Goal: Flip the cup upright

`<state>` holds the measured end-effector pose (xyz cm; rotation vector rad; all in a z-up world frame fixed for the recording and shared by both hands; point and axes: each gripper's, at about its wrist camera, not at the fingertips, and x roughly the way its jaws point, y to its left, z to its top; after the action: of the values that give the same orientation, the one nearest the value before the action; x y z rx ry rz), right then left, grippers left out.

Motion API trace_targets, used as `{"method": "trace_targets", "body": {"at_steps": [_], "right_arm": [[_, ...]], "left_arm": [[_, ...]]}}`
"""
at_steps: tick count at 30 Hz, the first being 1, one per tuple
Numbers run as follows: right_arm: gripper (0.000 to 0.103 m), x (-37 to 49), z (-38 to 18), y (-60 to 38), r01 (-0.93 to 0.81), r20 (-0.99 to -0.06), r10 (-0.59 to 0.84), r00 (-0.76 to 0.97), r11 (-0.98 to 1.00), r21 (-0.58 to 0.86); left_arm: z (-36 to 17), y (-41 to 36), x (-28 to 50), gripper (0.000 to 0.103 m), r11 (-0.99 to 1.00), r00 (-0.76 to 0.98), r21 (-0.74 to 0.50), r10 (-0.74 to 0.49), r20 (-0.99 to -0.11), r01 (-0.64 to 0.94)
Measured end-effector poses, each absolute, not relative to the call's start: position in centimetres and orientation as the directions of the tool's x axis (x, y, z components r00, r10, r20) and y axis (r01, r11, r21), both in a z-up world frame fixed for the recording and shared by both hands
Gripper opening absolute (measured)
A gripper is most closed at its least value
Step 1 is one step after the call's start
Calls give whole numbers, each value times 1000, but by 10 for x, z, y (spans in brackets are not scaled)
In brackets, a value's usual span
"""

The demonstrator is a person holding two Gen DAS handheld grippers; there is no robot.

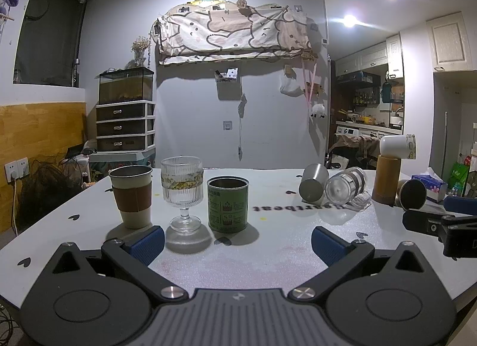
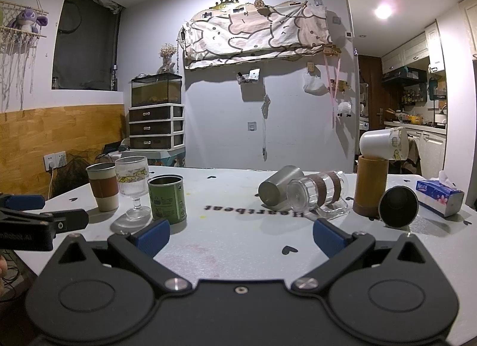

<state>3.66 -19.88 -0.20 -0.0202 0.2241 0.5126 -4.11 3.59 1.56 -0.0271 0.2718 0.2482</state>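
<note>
Three cups stand upright at the left: a paper cup with a brown sleeve (image 1: pixel 131 195) (image 2: pixel 103 186), a ribbed stemmed glass (image 1: pixel 182 191) (image 2: pixel 132 186) and a green tin (image 1: pixel 228 204) (image 2: pixel 167 198). Lying on their sides at the right are a steel cup (image 1: pixel 313 186) (image 2: pixel 277 186), a clear glass cup with brown bands (image 1: pixel 345 185) (image 2: pixel 316 192) and a dark metal cup (image 1: pixel 413 194) (image 2: pixel 398 207). A white cup (image 1: pixel 398 146) (image 2: pixel 383 143) lies on top of an upright bamboo cup (image 1: pixel 386 180) (image 2: pixel 371 186). My left gripper (image 1: pixel 238 241) is open and empty in front of the upright cups. My right gripper (image 2: pixel 241 234) is open and empty, short of the fallen cups.
The white table (image 1: pixel 268 256) (image 2: pixel 238 244) has heart marks and printed lettering. A tissue box (image 2: pixel 439 197) (image 1: pixel 429 186) sits at the far right edge. The other gripper shows at each view's side (image 1: pixel 441 226) (image 2: pixel 32 220).
</note>
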Motion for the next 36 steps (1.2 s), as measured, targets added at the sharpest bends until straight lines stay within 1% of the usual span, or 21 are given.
{"method": "trace_targets", "body": {"at_steps": [36], "right_arm": [[103, 35, -3, -195, -494, -218, 491, 844, 868, 42]], "left_arm": [[14, 37, -40, 103, 969, 931, 7, 238, -277, -246]]}}
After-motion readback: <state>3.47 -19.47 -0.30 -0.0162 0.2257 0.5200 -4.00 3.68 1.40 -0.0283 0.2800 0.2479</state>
